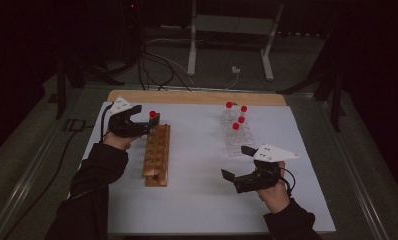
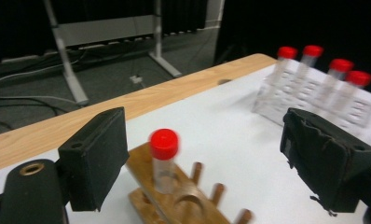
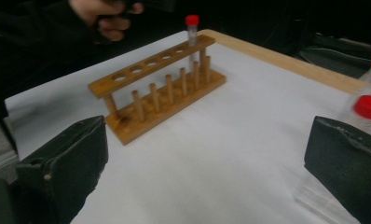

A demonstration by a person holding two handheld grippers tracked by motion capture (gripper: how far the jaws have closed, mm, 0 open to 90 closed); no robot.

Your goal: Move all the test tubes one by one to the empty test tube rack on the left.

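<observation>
A wooden tube rack point(image 1: 157, 152) stands left of centre on the white sheet. One red-capped tube point(image 1: 152, 114) stands upright in its far end hole. My left gripper point(image 1: 148, 120) hovers at that end, open; in the left gripper view the tube point(image 2: 164, 158) stands between the pads point(image 2: 97, 158) with a gap on each side. A clear plastic rack point(image 1: 235, 137) at the right holds several red-capped tubes point(image 2: 333, 74). My right gripper point(image 1: 237, 162) is open with nothing between its jaws, just in front of the clear rack. In the right gripper view the wooden rack point(image 3: 158, 93) lies ahead.
The white sheet point(image 1: 202, 200) covers a wooden-edged table point(image 1: 197, 96). Beyond the far edge a metal stand point(image 1: 232, 30) and cables lie on the floor. A wide bare strip of sheet separates the two racks.
</observation>
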